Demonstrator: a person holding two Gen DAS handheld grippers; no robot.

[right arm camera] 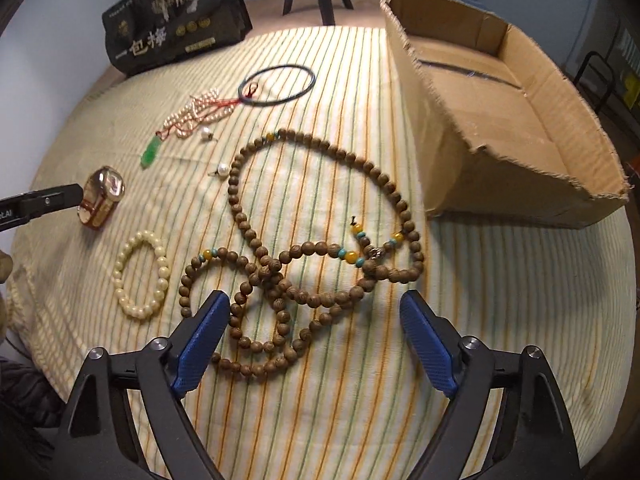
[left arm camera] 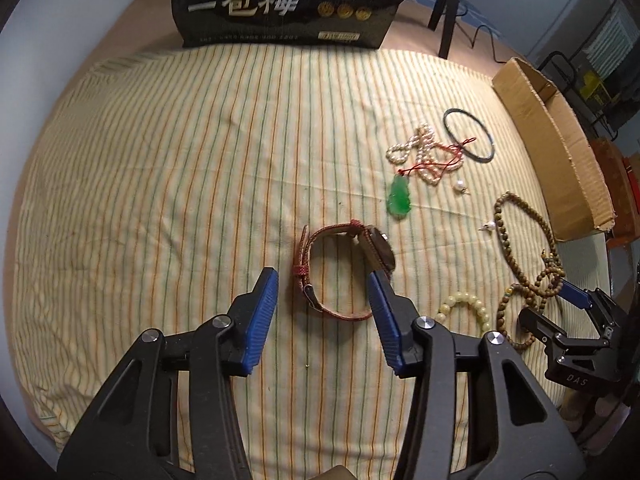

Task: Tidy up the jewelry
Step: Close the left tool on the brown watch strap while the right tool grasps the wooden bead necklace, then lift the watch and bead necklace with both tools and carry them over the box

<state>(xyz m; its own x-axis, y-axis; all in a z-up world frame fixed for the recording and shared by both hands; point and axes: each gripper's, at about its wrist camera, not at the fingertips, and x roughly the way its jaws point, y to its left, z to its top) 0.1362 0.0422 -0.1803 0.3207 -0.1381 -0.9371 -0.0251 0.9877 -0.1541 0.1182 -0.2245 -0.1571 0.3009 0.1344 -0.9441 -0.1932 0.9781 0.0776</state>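
A wristwatch with a red strap [left arm camera: 340, 268] lies on the striped cloth, right in front of my open left gripper [left arm camera: 324, 280]; its case [right arm camera: 100, 196] shows in the right wrist view. My open right gripper [right arm camera: 316, 300] hovers over a long brown wooden bead string [right arm camera: 320, 240], which also shows in the left wrist view [left arm camera: 528, 264]. A pale bead bracelet [right arm camera: 140, 276] lies left of it. Farther off lie a green pendant on a red cord [left arm camera: 400, 198], a pearl strand [left arm camera: 424, 152], a dark bangle [left arm camera: 468, 136] and two loose pearl earrings [left arm camera: 460, 187].
An open cardboard box [right arm camera: 500, 120] stands at the right edge of the cloth. A black printed bag [left arm camera: 284, 4] stands at the back. A tripod's legs [left arm camera: 444, 12] stand behind the cloth. The striped cloth [left arm camera: 160, 200] covers the surface.
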